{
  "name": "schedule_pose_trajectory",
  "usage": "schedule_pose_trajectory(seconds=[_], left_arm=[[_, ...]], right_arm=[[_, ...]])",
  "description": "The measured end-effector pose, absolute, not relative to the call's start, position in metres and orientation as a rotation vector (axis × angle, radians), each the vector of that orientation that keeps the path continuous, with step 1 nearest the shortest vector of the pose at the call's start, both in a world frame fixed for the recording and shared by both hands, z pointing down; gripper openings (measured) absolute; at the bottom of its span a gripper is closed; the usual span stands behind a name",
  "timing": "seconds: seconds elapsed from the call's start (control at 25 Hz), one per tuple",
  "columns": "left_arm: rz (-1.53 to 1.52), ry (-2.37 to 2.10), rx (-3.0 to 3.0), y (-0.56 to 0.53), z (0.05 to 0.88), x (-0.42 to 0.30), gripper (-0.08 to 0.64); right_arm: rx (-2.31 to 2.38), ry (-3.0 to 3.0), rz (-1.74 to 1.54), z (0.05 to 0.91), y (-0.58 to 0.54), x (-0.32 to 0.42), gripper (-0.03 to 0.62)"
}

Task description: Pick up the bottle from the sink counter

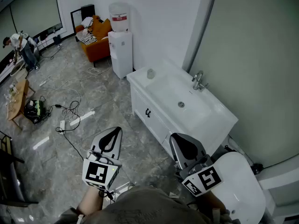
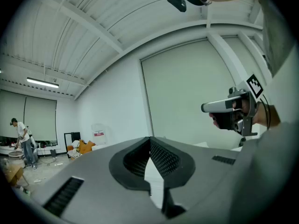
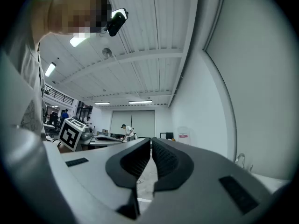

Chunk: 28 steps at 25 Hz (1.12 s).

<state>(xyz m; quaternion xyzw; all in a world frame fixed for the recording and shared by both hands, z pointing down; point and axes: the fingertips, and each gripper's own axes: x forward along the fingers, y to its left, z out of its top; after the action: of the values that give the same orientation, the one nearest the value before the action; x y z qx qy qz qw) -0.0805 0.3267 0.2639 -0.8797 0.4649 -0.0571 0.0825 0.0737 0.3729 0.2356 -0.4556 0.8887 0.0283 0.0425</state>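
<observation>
Left gripper (image 2: 150, 143): jaws pressed together, nothing between. Right gripper (image 3: 152, 143): jaws closed, empty. Both held up, clear of sink counter (image 1: 211, 121). Bottle (image 1: 150, 73) upright on counter corner, well ahead of both grippers, left of faucet (image 1: 199, 81).

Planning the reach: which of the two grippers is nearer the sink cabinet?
The right gripper, jaws shut, is just off the white sink cabinet front. The left gripper hangs farther out over the grey marble floor.
</observation>
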Motion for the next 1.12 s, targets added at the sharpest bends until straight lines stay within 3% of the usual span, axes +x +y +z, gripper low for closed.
schedule_pose_trajectory(seconds=[1.12], left_arm=[[-0.205, 1.47, -2.596, 0.319, 0.285, -0.016, 0.017]], right_arm=[[-1.32, 2.754, 0.122, 0.264, 0.359, 0.14, 0.035]])
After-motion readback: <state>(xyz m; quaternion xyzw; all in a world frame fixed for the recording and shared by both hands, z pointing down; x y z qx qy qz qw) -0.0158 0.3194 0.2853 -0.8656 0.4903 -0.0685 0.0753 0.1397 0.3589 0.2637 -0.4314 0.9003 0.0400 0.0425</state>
